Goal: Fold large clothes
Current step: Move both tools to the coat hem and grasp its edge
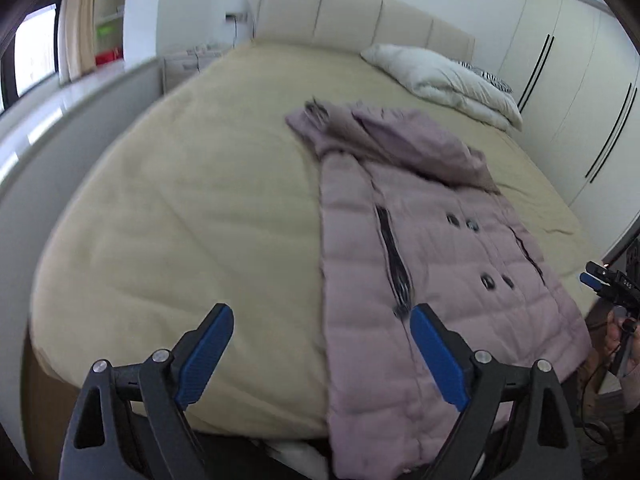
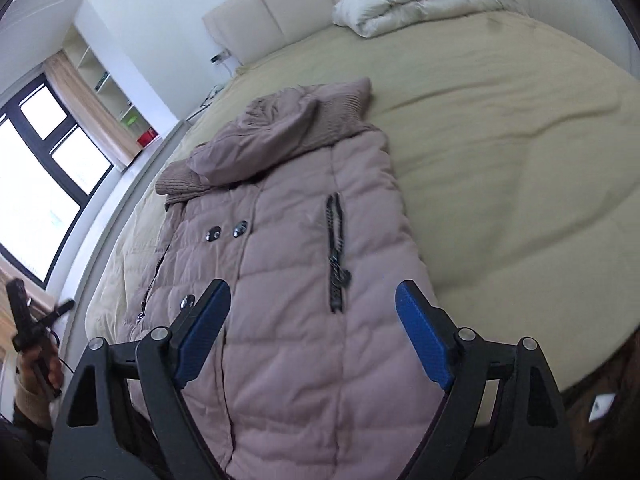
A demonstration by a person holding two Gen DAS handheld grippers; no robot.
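Observation:
A mauve quilted puffer coat (image 1: 432, 264) lies lengthwise on the bed, hood toward the headboard, hem hanging over the foot edge. Its sides look folded in, with dark buttons and a zip pocket on top. It also fills the right wrist view (image 2: 288, 264). My left gripper (image 1: 322, 322) is open and empty above the coat's left edge near the hem. My right gripper (image 2: 312, 300) is open and empty above the coat's lower part. The right gripper also shows at the right edge of the left wrist view (image 1: 600, 278), and the left gripper at the left edge of the right wrist view (image 2: 24, 312).
The bed (image 1: 180, 208) has a beige cover and a padded headboard (image 1: 352, 16). A folded white duvet (image 1: 444, 80) lies near the headboard. White wardrobes (image 1: 580, 80) stand on the right, a grey ledge (image 1: 60, 120) and a window (image 2: 36, 184) on the left.

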